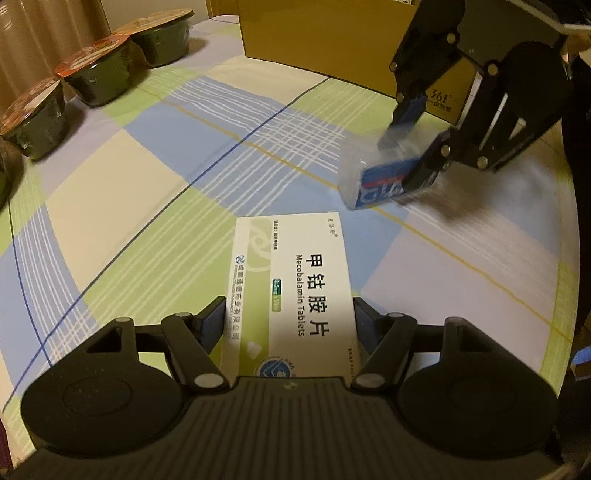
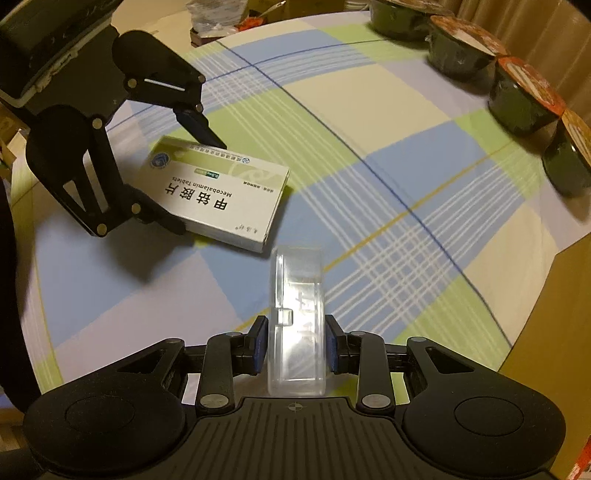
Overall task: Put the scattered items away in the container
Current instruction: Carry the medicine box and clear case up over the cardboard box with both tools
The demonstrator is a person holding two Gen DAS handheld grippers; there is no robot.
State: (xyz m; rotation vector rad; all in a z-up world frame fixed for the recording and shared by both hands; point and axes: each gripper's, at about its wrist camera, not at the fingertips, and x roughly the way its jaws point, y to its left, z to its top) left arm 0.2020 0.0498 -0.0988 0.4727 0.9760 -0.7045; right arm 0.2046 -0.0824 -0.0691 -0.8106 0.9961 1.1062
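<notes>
Two grabbers are busy over the checked table (image 1: 155,192). The pill box (image 1: 291,291) is light stiff card, best squeezed on its long sides. The left grabber (image 1: 290,325) is closed on it just so, low over the table. The small clear case (image 2: 297,325) looks hard and slippery. The right grabber (image 2: 295,345) pinches its flat sides.

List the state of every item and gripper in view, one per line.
Left gripper: shut on the medicine box.
Medicine box: closed, flat, gripped at its sides.
Right gripper: shut on the clear plastic case.
Clear plastic case: closed, held on edge.
Black bowls: lidded, wrapped, lined up.
Cardboard box: upright on the table.
</notes>
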